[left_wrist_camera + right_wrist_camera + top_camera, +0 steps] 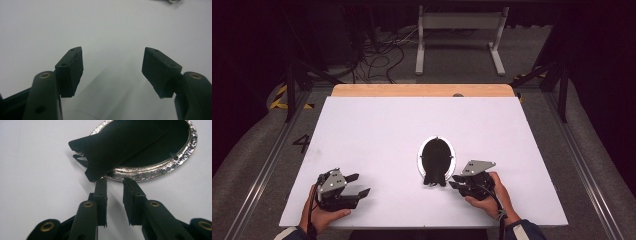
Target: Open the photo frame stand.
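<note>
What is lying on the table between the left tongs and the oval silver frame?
Nothing: in the high view, the stretch of white table between the left tongs and the oval silver frame is bare.

The oval frame (160, 167) has a rim of shiny silver metal with a hammered, uneven surface. On it lies a black stand (120, 147) that looks like matt card or felt. Around the frame, the table sheet (377, 130) is white, smooth and matt. At the edge far from the frame, the wooden board (422, 90) is light and plain. The right gripper (115, 182) has matt black plastic pads and brass-coloured rivets.
</note>
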A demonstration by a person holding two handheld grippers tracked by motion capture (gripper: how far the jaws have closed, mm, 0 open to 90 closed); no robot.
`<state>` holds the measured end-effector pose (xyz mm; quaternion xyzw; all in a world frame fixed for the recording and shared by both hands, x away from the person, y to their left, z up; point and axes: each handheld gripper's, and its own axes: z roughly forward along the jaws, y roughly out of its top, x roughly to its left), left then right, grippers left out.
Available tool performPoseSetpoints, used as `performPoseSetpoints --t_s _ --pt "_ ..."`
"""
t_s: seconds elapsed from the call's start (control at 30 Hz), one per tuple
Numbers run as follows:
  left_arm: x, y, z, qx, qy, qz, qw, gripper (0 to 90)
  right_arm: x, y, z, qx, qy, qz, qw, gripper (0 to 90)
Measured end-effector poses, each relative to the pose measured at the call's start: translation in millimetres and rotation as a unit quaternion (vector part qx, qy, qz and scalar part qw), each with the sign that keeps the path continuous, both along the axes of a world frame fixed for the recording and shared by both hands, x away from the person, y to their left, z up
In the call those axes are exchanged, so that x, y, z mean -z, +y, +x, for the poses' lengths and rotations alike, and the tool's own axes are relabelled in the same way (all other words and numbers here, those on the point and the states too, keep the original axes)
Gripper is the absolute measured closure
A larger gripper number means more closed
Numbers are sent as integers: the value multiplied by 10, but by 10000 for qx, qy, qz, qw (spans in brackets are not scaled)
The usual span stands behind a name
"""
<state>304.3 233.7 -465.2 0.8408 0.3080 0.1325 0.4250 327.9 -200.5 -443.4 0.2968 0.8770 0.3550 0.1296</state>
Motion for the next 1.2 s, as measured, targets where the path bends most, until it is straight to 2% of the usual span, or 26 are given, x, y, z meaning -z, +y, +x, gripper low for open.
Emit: performPoseSetpoints --t_s 0.07,0.13,0.23,0.3,0.47,0.67,0.8,0.93,1.1,1.2 --pt "8 22 -26 81 -4 49 10000 295 -1 2 -1 17 19 12 10000 721" --pt "-2 24 -53 7 -32 123 9999 252 10 -9 -13 58 87 73 9999 690" --pt "-32 29 -80 23 -130 76 9999 233 40 -2 -55 110 154 19 9998 667" --pt "-44 36 -101 -37 -116 -15 9999 211 59 3 -94 32 155 -60 9999 650" --pt "-24 48 -119 -86 -61 16 9999 170 61 28 -121 -41 210 -126 9997 618" --pt "-1 44 -92 -171 -55 179 9997 157 55 79 -120 -184 190 -277 9993 638" --pt "3 38 -95 -224 -47 249 9994 154 42 126 -73 -175 305 -306 9989 683" --pt "1 21 -94 -180 -59 310 9993 154 17 186 -41 -201 367 -477 9980 686" --pt "-5 -3 -107 -113 -73 339 9993 155 10 208 -13 -198 425 -483 9977 701" --pt "-41 -22 -139 -43 -111 233 9997 159 8 236 3 -141 453 -484 9977 706"
